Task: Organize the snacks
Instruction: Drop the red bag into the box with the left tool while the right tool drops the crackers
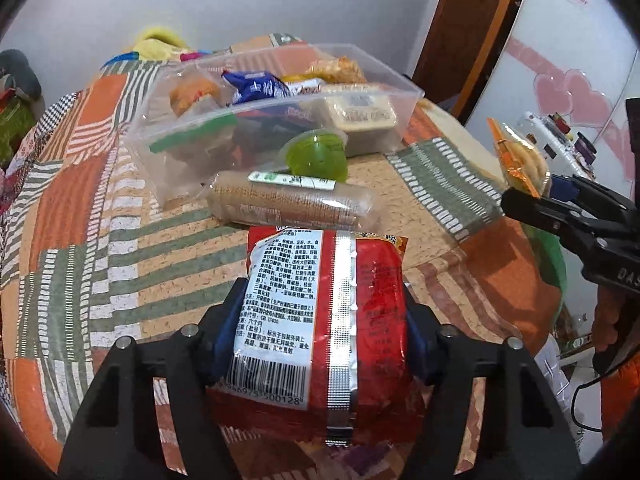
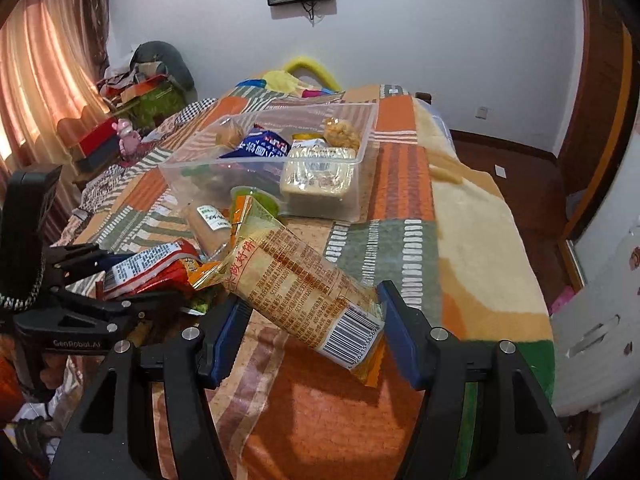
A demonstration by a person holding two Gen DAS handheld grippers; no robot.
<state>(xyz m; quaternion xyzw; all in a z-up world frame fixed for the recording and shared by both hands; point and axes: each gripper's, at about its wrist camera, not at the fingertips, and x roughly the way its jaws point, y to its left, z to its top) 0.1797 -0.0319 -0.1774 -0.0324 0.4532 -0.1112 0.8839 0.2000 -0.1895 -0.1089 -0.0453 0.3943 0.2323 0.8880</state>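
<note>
I am clamping the red noodle packet (image 1: 320, 320) in my left gripper (image 1: 316, 320) and the orange cracker sleeve (image 2: 308, 284) in my right gripper (image 2: 312, 328), both lifted over the patchwork blanket (image 1: 80, 220). The clear bin (image 1: 404, 92) is sitting ahead, already crowded. Risks: slick film sliding from the pads; packets snagging the rim, tipping the bin on soft bedding.

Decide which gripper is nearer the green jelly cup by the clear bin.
Left. The left gripper, shut on the red packet, sits just behind the biscuit roll that lies by the jelly cup. The right gripper, holding the orange pack, is off to the side.
</note>
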